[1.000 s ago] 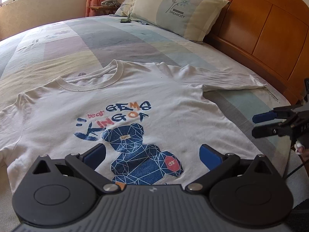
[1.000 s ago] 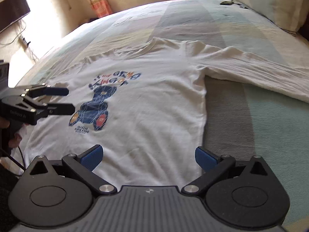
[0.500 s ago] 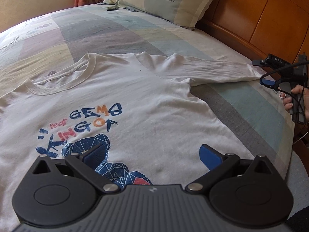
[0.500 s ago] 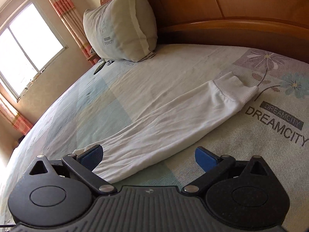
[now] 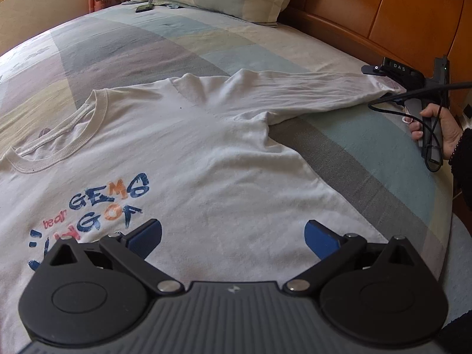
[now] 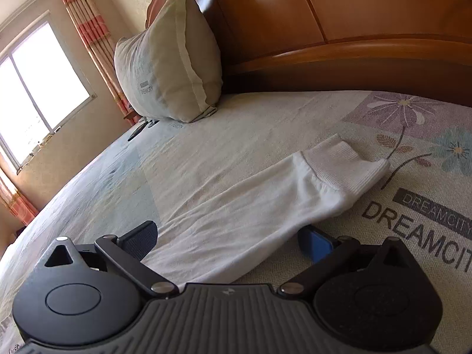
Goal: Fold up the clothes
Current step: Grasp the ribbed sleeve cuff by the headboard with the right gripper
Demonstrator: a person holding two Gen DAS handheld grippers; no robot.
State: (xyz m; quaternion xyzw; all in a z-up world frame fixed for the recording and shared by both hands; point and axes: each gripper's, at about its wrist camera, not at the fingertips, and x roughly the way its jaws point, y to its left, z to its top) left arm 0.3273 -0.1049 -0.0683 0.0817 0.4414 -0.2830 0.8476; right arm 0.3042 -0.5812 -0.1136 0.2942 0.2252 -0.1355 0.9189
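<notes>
A white long-sleeved shirt [image 5: 206, 159] lies face up and flat on the bed [image 5: 368, 147], its blue and orange print toward the left and its collar [image 5: 59, 135] open toward the far side. The left gripper [image 5: 233, 236] hangs over the lower chest of the shirt with its blue pads spread wide and nothing between them. Further right, the sleeve [image 6: 250, 206] runs straight out toward the headboard side, and the right gripper [image 6: 227, 239] sits low at it, wide open, one finger on each side of the cloth just short of the ribbed cuff [image 6: 348, 165]; it has no hold yet. The fold looks to be at its first step: taking the sleeve. The next move probably calls for closing on the sleeve and carrying it across the chest, with the body kept flat. The bed wears a patchwork cover in pale blue, grey and yellow, with a flower and lettering near the cuff. A pillow [image 6: 168, 67] leans against the wooden headboard [image 6: 354, 29]; striped curtains [image 6: 88, 29] frame a bright window [image 6: 38, 82].
</notes>
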